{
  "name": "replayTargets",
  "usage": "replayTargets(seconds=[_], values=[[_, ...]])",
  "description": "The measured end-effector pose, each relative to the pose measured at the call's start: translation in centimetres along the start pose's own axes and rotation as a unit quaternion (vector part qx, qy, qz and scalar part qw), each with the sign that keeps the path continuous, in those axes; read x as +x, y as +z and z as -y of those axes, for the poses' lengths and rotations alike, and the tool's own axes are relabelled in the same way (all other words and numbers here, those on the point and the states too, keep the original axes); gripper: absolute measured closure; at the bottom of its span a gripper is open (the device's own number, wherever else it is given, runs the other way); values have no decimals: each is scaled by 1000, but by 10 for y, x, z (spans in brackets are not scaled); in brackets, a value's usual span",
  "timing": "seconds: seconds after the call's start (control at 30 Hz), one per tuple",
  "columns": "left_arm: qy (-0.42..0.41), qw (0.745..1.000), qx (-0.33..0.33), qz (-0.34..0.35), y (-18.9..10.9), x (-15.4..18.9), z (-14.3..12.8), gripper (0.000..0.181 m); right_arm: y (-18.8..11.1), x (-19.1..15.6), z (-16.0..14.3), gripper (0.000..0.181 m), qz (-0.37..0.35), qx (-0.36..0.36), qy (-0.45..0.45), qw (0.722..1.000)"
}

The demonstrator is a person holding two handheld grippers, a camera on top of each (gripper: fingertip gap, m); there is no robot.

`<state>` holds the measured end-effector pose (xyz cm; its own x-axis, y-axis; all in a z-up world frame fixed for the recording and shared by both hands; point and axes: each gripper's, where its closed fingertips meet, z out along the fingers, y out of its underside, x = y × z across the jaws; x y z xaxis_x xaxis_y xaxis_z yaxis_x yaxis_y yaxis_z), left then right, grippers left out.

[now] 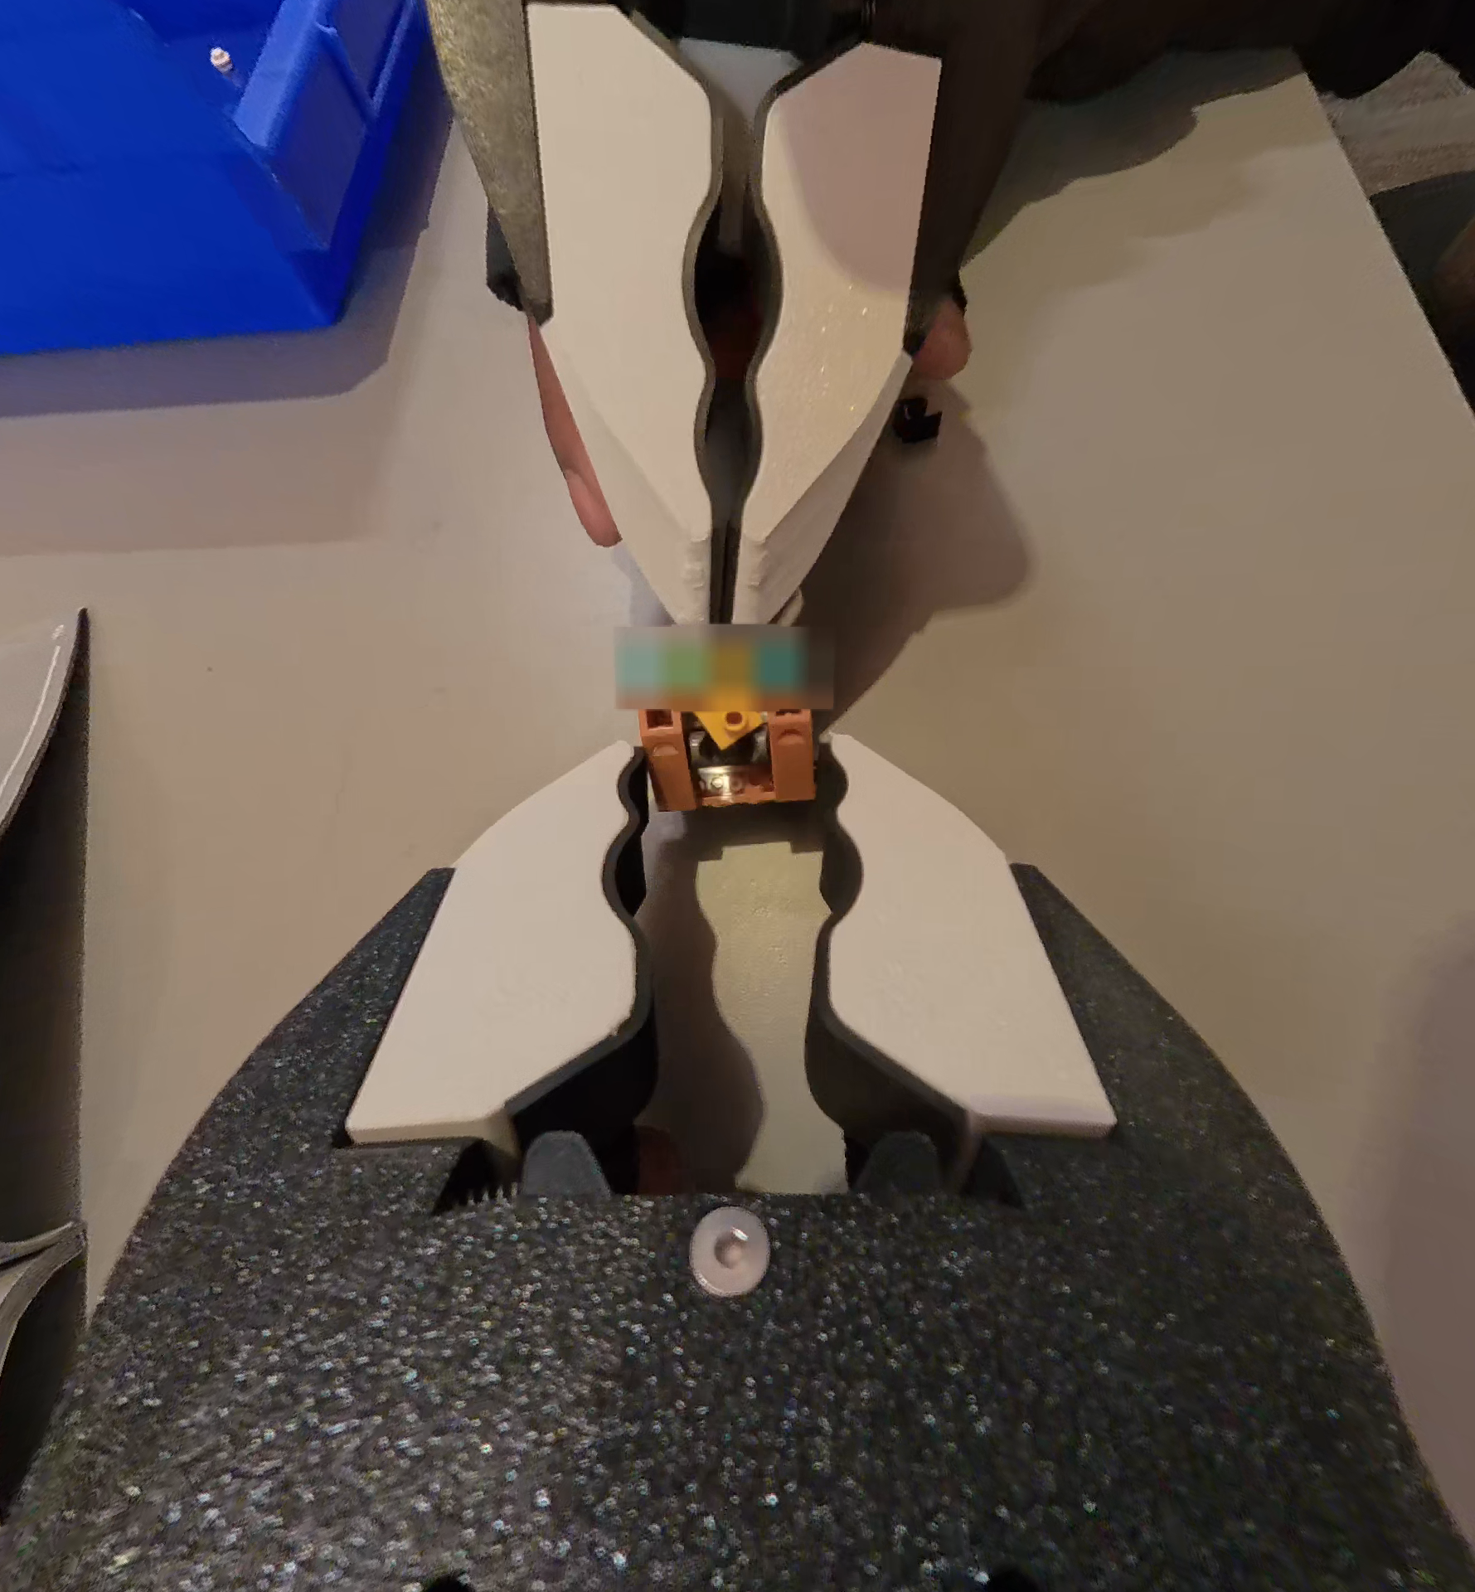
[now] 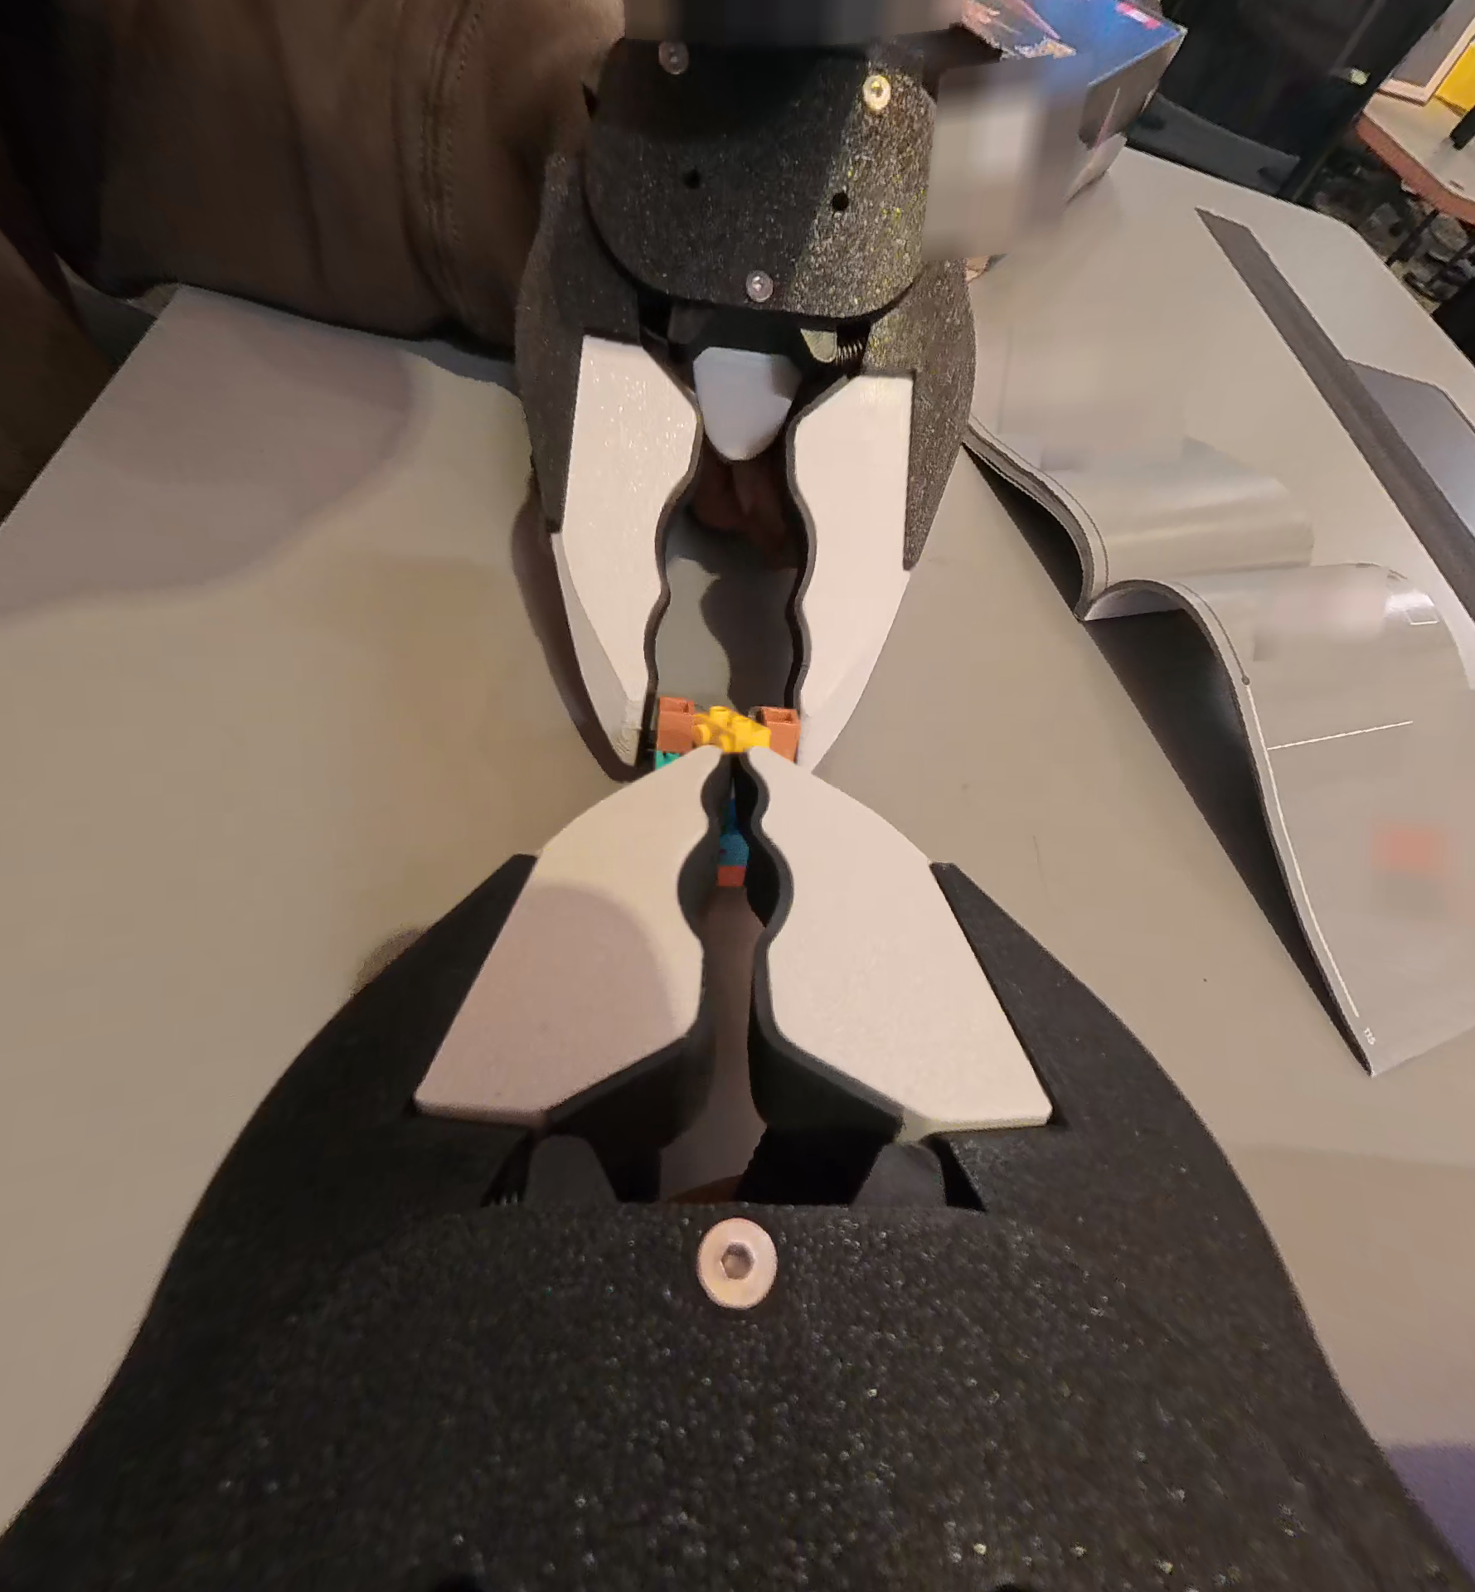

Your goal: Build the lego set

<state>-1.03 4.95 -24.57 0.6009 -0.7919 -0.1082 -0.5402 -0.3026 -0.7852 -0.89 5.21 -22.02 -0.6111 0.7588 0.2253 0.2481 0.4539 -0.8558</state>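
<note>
My left gripper (image 1: 732, 767) is shut on a small brown lego build (image 1: 673, 762) and holds it by its two sides above the pale table (image 1: 286, 689). A yellow piece (image 1: 729, 725) sits at the build's middle. My right gripper (image 2: 729, 758) comes from the opposite side, jaws nearly closed, with its tips on the yellow piece (image 2: 725, 730). In the right wrist view the left gripper (image 2: 725, 719) clamps the brown build (image 2: 678, 715), and teal and orange parts (image 2: 732, 853) show below. The right gripper (image 1: 729, 603) also shows in the left wrist view. A blurred patch hides where the tips meet.
A blue bin (image 1: 139, 172) stands at the far left of the table. An open booklet (image 2: 1319, 689) lies to the right of the grippers and also shows at the left edge (image 1: 10, 861). A box (image 2: 1104, 77) stands behind. A person's brown sleeve (image 2: 286, 172) is beyond the left gripper. Only a small space, under 4 cm, lies between the two pairs of fingers.
</note>
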Motion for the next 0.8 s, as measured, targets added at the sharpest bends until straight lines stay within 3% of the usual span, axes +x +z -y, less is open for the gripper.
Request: replayTargets(seconds=[0.3,0.4,0.57,0.8], values=[[-32,999,32,-4,-25,-9,6,143,-2,3,-1,178,-13,2,-6,1000],[-39,997,68,-11,-35,-9,16,156,-4,4,1,178,-19,9,-11,1000],[-56,996,67,-15,-30,-10,15,165,-2,3,10,176,-15,35,-5,999],[-53,997,52,-21,-22,-6,11,165,8,4,5,172,-23,1,1,1000]])
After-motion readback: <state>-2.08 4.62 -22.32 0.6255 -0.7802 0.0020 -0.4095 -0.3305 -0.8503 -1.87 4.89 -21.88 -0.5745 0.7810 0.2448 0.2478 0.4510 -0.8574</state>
